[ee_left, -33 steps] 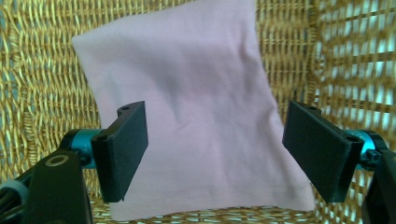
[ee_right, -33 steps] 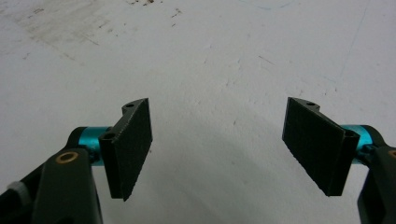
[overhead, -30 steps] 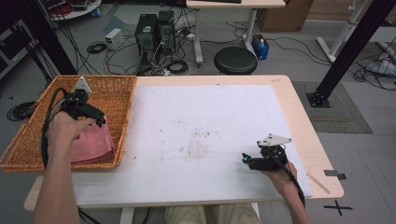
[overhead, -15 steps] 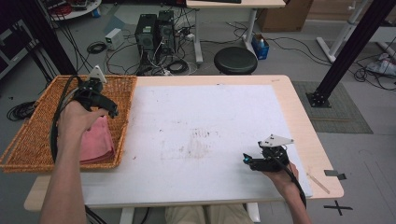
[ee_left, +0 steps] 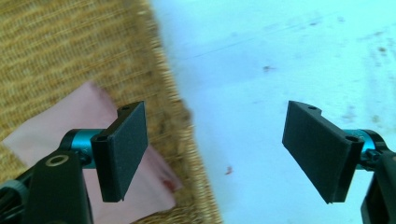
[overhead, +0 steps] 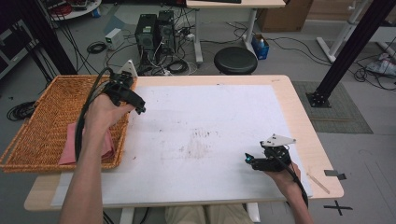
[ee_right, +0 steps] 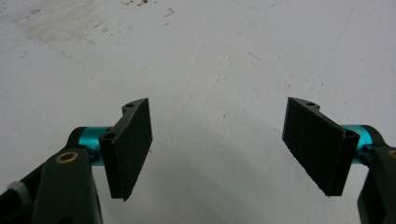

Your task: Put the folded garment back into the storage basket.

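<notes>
On the left we see the pink cloth lying in the wicker basket. Over the basket's right rim, our left hand-held gripper gapes wide (nothing between). Near right on the counter, the right hand-held gripper spreads wide, empty.

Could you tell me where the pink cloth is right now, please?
The pink folded cloth lies inside the woven wicker basket at the table's left in the high view, near its front edge.

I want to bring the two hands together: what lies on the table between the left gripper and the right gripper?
Nothing: in the high view only bare, stained white table lies between the left gripper and the right gripper.
</notes>
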Demonstrator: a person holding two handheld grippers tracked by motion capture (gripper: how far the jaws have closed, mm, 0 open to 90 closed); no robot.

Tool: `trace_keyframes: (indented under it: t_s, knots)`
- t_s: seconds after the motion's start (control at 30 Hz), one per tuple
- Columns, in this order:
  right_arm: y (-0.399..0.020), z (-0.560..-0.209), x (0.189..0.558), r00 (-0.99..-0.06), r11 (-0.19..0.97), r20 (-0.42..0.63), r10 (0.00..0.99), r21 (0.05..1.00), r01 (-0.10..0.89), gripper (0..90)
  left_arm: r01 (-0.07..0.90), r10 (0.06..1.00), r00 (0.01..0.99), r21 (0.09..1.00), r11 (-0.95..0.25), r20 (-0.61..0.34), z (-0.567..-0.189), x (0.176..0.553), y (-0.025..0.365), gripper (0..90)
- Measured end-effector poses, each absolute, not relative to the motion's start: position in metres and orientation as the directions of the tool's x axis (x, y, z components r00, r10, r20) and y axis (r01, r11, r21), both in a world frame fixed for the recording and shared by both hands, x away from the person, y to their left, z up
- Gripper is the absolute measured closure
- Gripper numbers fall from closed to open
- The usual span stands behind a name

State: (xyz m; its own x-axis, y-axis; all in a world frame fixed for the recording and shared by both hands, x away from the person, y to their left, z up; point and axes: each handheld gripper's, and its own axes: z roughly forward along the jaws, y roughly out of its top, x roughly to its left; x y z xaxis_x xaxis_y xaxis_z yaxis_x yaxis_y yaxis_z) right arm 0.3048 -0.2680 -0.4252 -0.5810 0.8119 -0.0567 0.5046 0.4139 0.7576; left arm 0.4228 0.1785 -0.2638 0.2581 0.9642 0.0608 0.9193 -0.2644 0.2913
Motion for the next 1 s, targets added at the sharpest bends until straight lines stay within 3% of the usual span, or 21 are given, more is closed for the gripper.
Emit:
trace_keyframes:
  t_s: [0.6, 1.0]
  knots:
    - [-0.27, -0.425, 0.304, -0.584, 0.415, -0.054, 0.81, 0.756, 0.506, 23.9, 0.868, 0.911, 0.41, 0.285, -0.407, 0.049, -0.295, 0.415, 0.098, 22.5]
    - [-0.269, -0.426, 0.308, -0.589, 0.422, -0.055, 0.806, 0.75, 0.508, 23.9, 0.855, 0.891, 0.452, 0.268, -0.444, 0.036, -0.32, 0.411, 0.071, 22.5]
